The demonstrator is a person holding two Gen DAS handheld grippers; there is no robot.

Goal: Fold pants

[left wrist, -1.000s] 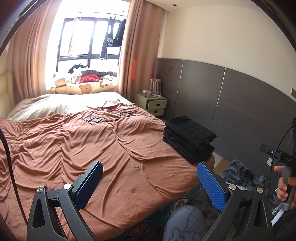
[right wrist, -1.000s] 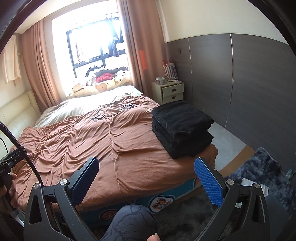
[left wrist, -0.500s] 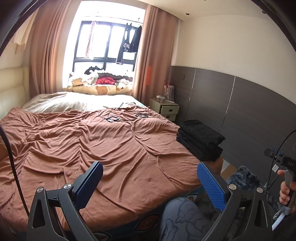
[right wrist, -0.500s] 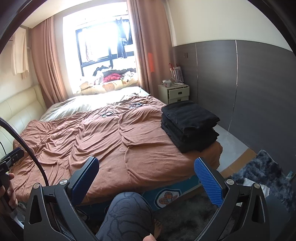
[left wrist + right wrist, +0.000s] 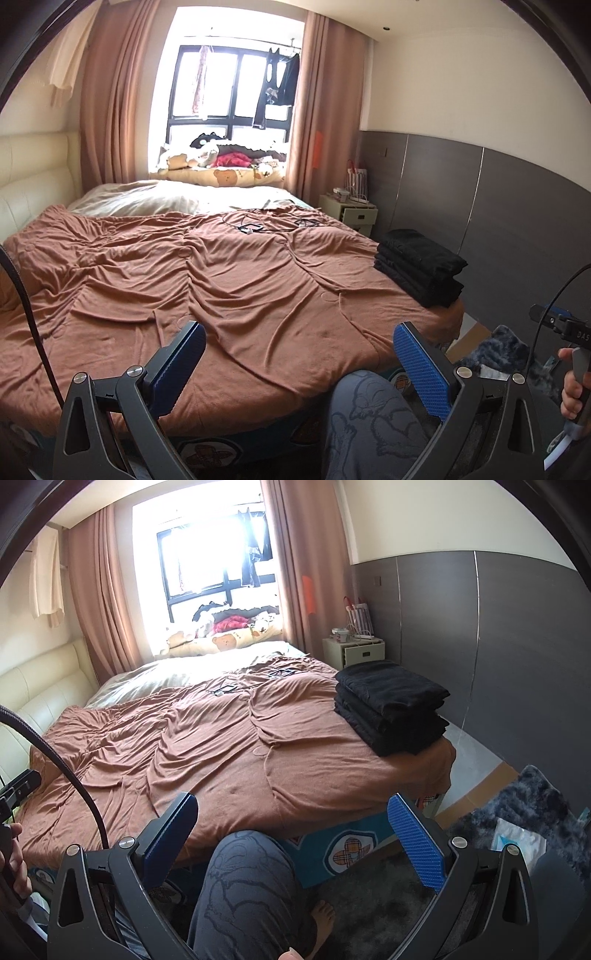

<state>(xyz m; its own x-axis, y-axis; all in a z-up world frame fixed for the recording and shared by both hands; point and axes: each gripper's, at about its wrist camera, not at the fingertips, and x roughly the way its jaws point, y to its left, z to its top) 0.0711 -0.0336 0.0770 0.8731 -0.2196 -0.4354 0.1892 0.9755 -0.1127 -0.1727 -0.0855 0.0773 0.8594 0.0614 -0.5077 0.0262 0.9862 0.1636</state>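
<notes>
The window (image 5: pixel 218 561) glares white, so the hanging clothes (image 5: pixel 253 563) are hard to make out. The small things on the nightstand (image 5: pixel 351 208) are too tiny to tell. The rug (image 5: pixel 524 812) runs off the picture's edge.

Left gripper (image 5: pixel 295 354): matt black plastic frame, bright metal pivot screws, blue finger pads (image 5: pixel 421 369) with a fine ribbed texture. Right gripper (image 5: pixel 291 827): same build.
Bedspread (image 5: pixel 221 280): brown soft cloth, matt, heavily creased.
Stack of folded pants (image 5: pixel 391 705): black matt cloth, slightly napped, at 2 o'clock on the bed.
Headboard (image 5: pixel 40 686): cream padded leather-like cover, mild sheen, at 9 o'clock.
Wall panels (image 5: pixel 517 646): dark grey, smooth, semi-gloss, with thin metal strips between.
Curtains (image 5: pixel 114 96): dusty-pink woven cloth, matt.
Rug (image 5: pixel 528 805): dark shaggy pile at 4 o'clock.
Person's trouser leg (image 5: pixel 243 893): grey printed soft cloth.
</notes>
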